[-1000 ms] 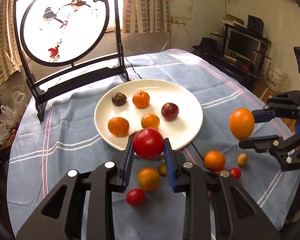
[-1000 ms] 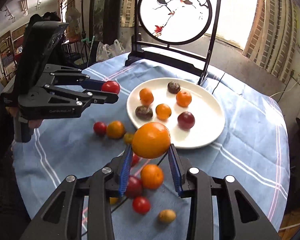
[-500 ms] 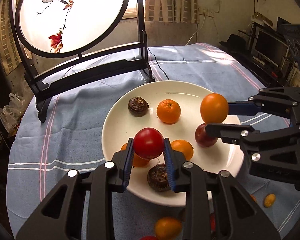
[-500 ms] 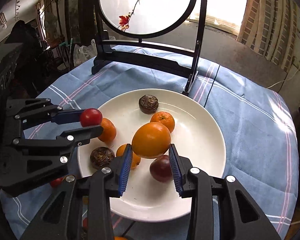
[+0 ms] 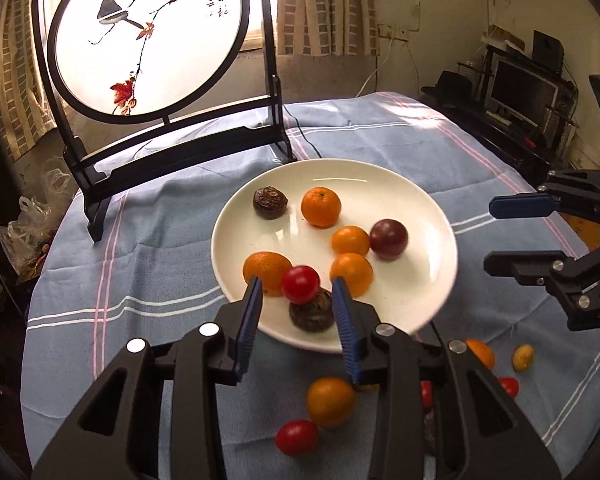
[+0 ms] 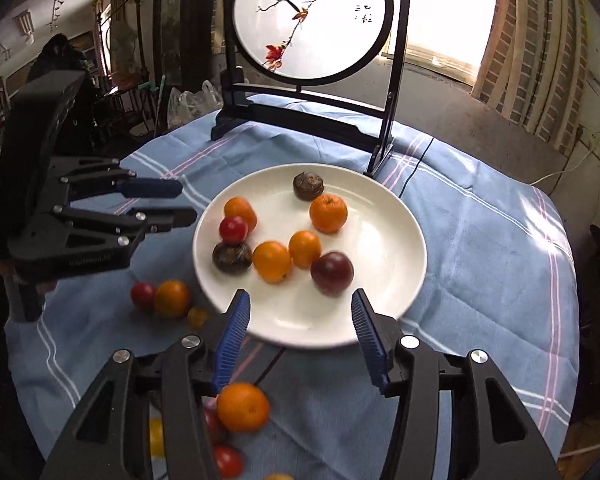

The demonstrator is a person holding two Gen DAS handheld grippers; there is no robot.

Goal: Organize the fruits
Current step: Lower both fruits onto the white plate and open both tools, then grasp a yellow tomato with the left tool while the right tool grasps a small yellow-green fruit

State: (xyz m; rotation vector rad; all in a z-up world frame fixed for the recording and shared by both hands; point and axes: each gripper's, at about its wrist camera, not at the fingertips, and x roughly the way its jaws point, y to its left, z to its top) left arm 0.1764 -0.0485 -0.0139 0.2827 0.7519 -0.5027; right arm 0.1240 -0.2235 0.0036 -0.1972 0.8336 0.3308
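Fruits sit on the white plate [image 6: 384,316] in the middle of the table [image 6: 480,264], because the plate is where they get gathered. I count eight there: four oranges, one red tomato [image 6: 233,229], one dark plum [image 6: 332,273] and two brown wrinkly fruits. More fruit lies on the blue cloth on the near side, not yet picked up: at least two oranges, some red tomatoes and small yellow ones, partly hidden. The left gripper [image 5: 298,312] hangs over the near edge of the plate, its fingers wide and holding nothing. The right gripper [image 6: 300,334] has wide, empty fingers too. I think both are ready for more fruit
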